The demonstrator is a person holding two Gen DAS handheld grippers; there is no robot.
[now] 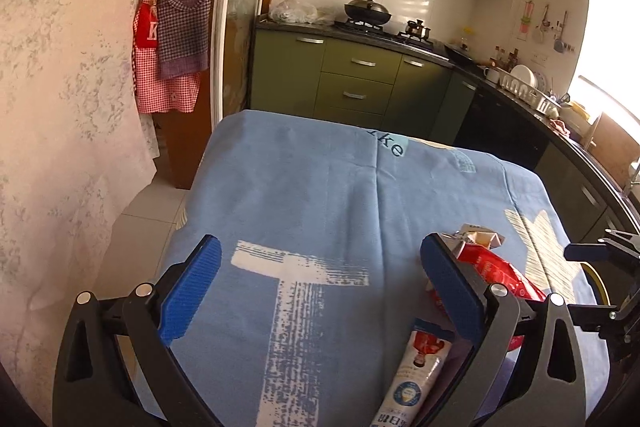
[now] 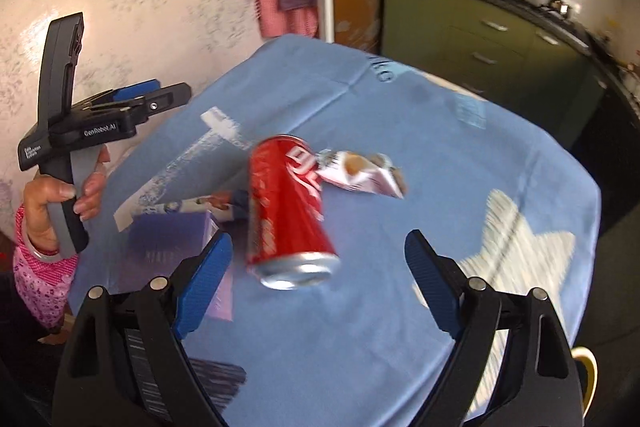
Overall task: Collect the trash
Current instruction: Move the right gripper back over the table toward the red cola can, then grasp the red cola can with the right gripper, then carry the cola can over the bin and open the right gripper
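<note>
Both claws released, nothing gripped: right claw (image 2: 318, 267) hangs spread over a red can (image 2: 286, 203) lying on its side mid-counter on the blue cloth (image 2: 460, 187), a crumpled wrapper (image 2: 360, 173) touching the can's far end. Left claw (image 1: 320, 291) also spread over bare cloth, with a white tube (image 1: 412, 375) and a purple box (image 2: 168, 239) just left of the can.
</note>
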